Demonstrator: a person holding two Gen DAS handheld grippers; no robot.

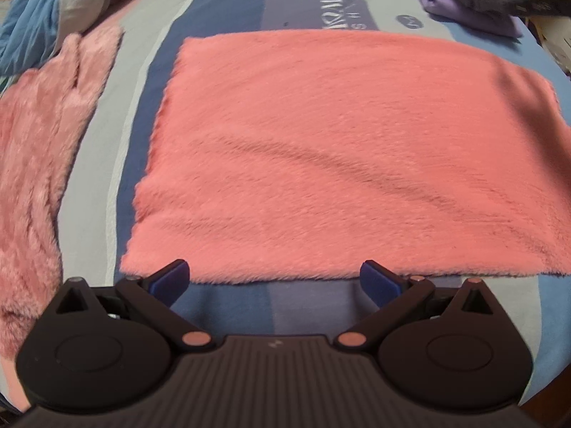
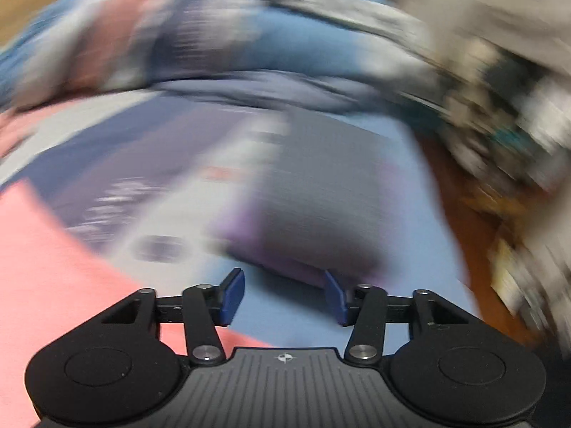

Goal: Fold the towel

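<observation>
Salmon-pink fluffy rectangular towel (image 1: 342, 157) lies spread flat on the bed (image 1: 271, 306), on a bedsheet striped in blue, grey-white and purple with printed lettering. Faint diagonal creases run across its nap, and its near edge sits just ahead of the left hand-held gripper (image 1: 274, 281). That gripper's jaws are spread wide, its blue-padded fingertips (image 1: 171, 280) apart at the towel's near edge, gripping nothing; whether they touch the fabric cannot be told. To the left, apart from the towel, a paler pink plush cloth (image 1: 39, 164) lies rumpled on the sheet. At the far right corner a folded lilac cloth (image 1: 474, 10) lies with a grey one on top.

The right wrist view is heavily smeared by motion. The right hand-held gripper (image 2: 285, 299) has its jaws parted with nothing between them, above light blue sheet. A corner of the pink towel (image 2: 46, 285) fills the lower left, passing under the gripper body. Ahead sits the grey-over-lilac folded pile (image 2: 314, 207), blurred. Clutter at the far right is too blurred to identify.
</observation>
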